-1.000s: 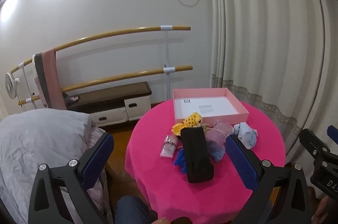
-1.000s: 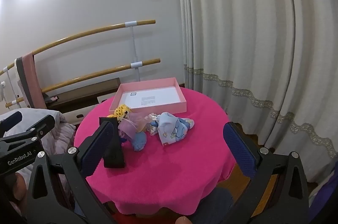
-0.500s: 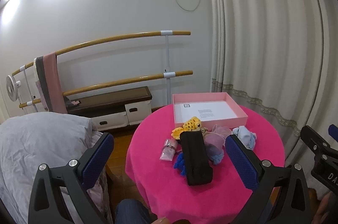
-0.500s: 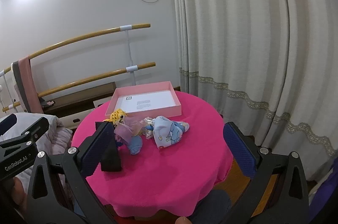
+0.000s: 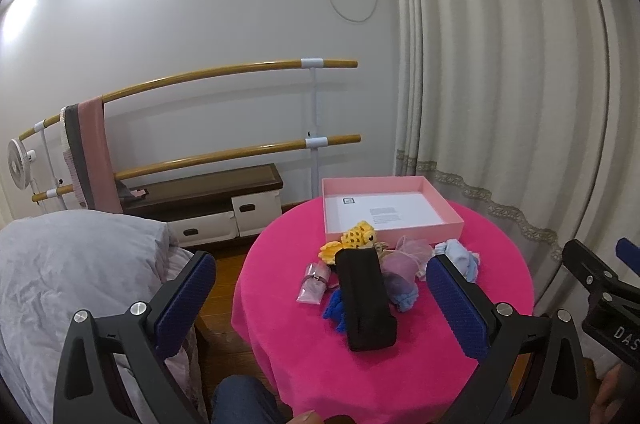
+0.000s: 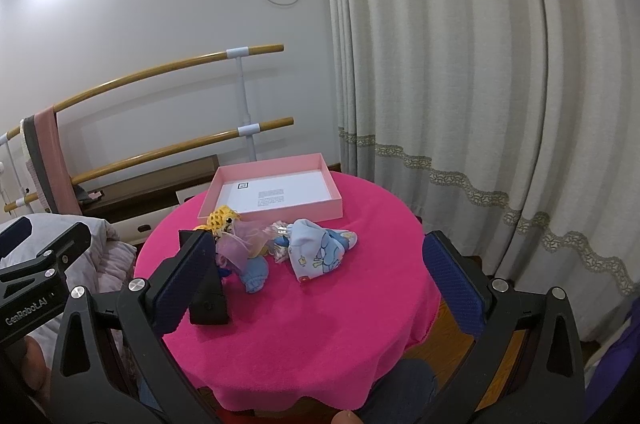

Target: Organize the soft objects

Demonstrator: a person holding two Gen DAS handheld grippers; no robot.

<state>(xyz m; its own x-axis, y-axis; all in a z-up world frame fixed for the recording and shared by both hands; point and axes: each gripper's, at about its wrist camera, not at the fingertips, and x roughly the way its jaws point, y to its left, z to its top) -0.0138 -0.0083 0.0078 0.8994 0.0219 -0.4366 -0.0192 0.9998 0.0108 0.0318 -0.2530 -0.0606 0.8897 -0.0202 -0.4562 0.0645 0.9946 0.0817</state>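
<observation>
Left gripper [image 5: 320, 300] held above the near edge of the round table [image 5: 420, 376], jaws wide apart, nothing between the pads. Framed in the gap between them, at lower centre of the left wrist view: a long black pouch [image 5: 366, 298] lying lengthwise on the pink cloth, well short of either pad. Tucked against its left side, a small clear pink packet [image 5: 314, 282] and a bit of bright blue knit [image 5: 334, 308]; against its far end, a yellow crocheted toy [image 5: 354, 238]; to its right, a sheer lilac pouch [image 5: 402, 260] and a pale blue mitten [image 5: 404, 294]. Partly hidden behind the right pad, a light blue printed cloth [image 5: 460, 258].

Right gripper [image 6: 316, 266] likewise spread wide and empty-handed, hovering over the table [image 6: 320, 336]. Light blue printed cloth [image 6: 316, 252] sitting at centre frame, between the two pads but beyond their tips, touching neither. Lilac pouch [image 6: 242, 244], yellow toy [image 6: 222, 218] and mitten [image 6: 254, 274] bunched just right of the left pad; black pouch [image 6: 210, 298] mostly hidden behind that pad.

Open pink box [image 6: 336, 202] at the far side of the table, upper centre in both views, white-lined, just behind the heap, with none of the soft things inside. Pale curtain [image 6: 460, 84] filling the right side; wooden rails [image 6: 160, 72] on the wall at left.
</observation>
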